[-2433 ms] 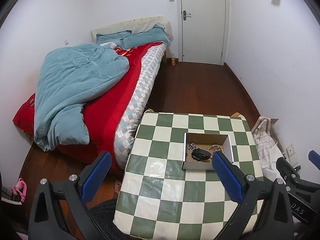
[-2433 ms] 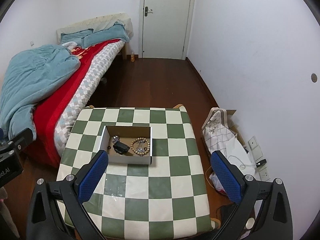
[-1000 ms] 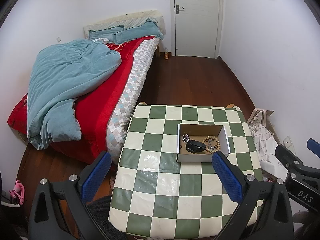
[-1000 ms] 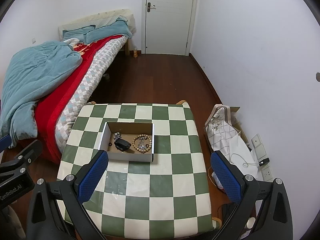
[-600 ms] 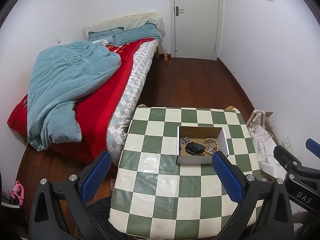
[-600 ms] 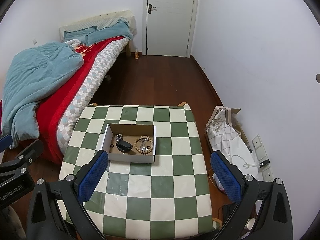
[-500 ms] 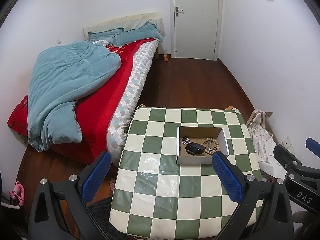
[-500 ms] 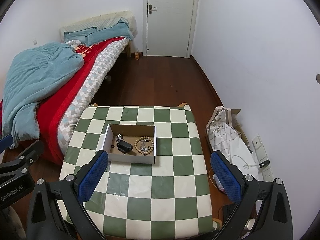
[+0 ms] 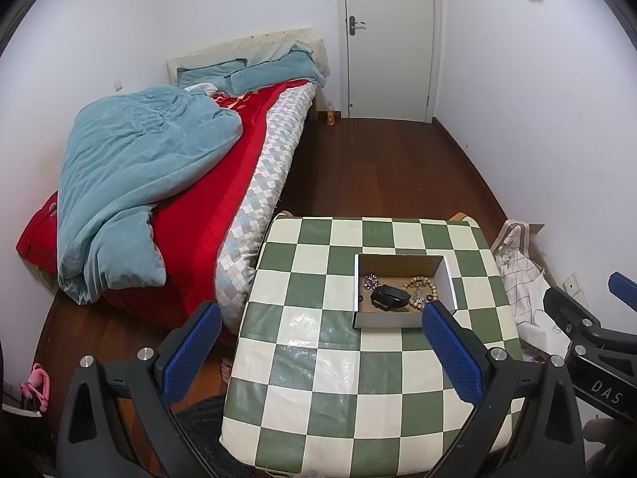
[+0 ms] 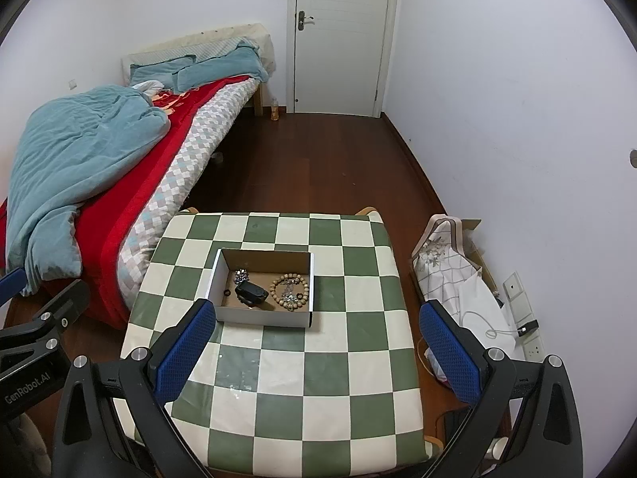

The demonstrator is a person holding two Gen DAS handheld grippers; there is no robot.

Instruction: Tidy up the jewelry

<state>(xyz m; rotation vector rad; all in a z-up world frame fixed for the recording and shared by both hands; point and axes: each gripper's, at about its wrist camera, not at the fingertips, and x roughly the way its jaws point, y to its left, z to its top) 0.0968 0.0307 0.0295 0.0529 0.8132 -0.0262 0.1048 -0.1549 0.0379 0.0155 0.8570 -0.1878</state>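
Observation:
An open cardboard box [image 9: 388, 320] [image 10: 262, 316] sits on a small table with a green and white checked cover [image 9: 318, 358] [image 10: 318, 378]. Inside lie a wooden bead bracelet [image 9: 421, 282] [image 10: 289, 287], a black watch-like item [image 9: 388, 296] [image 10: 251, 292] and a sparkly silver piece [image 9: 371, 279] [image 10: 241, 275]. My left gripper [image 9: 318, 342] hangs open above the table's near left side, well short of the box. My right gripper [image 10: 318, 338] is also open, raised above the table's near half with nothing between its blue pads.
A bed [image 9: 167, 183] with a teal duvet and red blanket stands left of the table. Dark wooden floor [image 10: 318, 159] runs to a shut white door [image 10: 338, 36]. A checked bag [image 10: 446, 263] leans at the right wall beside wall sockets [image 10: 517, 290].
Both grippers have pulled up and back from the table, so the box looks smaller and farther. Both stay open and the box contents lie unmoved.

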